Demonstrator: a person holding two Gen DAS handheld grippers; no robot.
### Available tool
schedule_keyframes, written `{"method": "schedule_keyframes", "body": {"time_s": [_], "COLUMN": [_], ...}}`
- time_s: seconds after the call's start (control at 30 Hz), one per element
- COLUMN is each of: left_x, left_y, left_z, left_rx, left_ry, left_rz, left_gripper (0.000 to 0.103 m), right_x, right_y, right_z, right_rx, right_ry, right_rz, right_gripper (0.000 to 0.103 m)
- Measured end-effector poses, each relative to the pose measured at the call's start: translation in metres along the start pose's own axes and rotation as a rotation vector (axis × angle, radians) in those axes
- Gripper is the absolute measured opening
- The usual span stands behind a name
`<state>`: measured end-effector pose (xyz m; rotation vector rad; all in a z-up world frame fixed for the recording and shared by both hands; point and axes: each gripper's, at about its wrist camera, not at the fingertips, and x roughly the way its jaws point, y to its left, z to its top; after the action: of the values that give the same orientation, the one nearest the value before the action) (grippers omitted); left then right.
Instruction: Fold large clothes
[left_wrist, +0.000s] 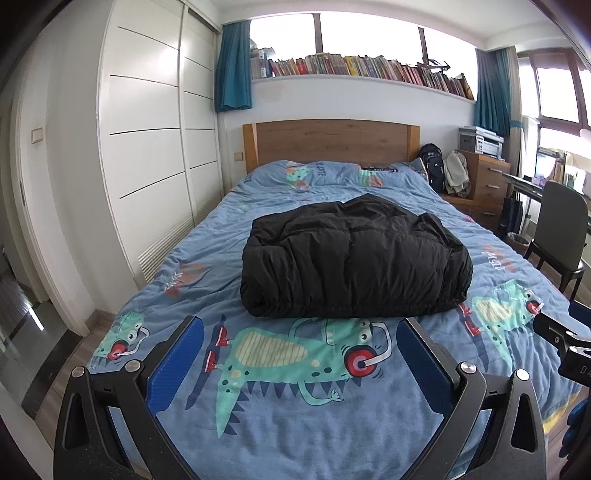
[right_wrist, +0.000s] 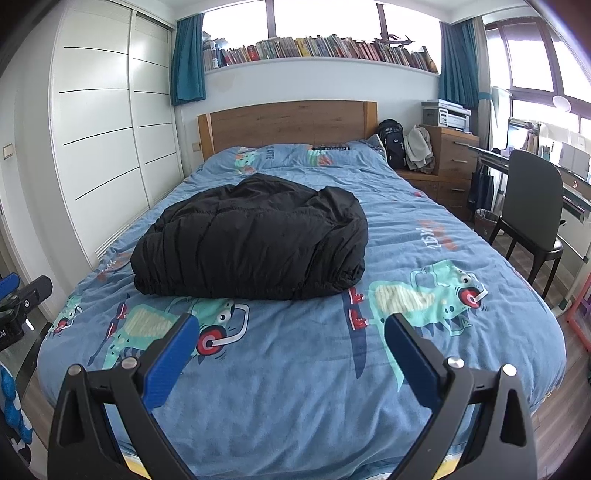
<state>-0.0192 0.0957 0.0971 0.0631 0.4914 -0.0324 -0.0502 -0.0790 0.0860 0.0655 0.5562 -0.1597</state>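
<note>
- Jacket, black and puffy, sits as a folded bundle in the middle of the bed, ahead of both pairs of tongs and clear of them; nothing is holding it.
- Left gripper hangs over the near end of the bedspread with its blue pads spread wide and nothing between them.
- Right gripper is the same: jaws wide apart, empty, above the dinosaur print, with the bundle ahead and off to its left.
- Judging by the shape, the fold looks close to done, so the main risk is spoiling it. The padding looks springy, and a poke at the near elastic hem could let the top layer slide back and puff open.
- If only one pair of tongs grabs, I'd expect the slick fabric to drag and the bundle to twist rather than lift square.
- A pinch taken low at the hem could catch the bedspread as well, since the jacket lies straight on it, and pull the cover up with it.
- The far edge of the bundle is hidden from here, so whether a sleeve is loose behind it I cannot tell; if one is, it may trail out when moved.
- Further out, the chair and the wardrobe stand well apart, so I see little danger there.
</note>
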Motion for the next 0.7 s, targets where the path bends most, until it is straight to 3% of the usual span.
{"method": "schedule_keyframes", "body": {"time_s": [0.7], "left_x": [0.014], "left_y": [0.001], "left_z": [-0.011], "left_rx": [0.001], "left_ry": [0.029], "left_rz": [-0.017], "left_gripper": [0.102], "right_x": [0.028], "right_y": [0.001], "right_z": [-0.018], "right_rx": [-0.018], "right_ry": [0.08], "right_rz": [-0.009], "right_gripper": [0.101]}}
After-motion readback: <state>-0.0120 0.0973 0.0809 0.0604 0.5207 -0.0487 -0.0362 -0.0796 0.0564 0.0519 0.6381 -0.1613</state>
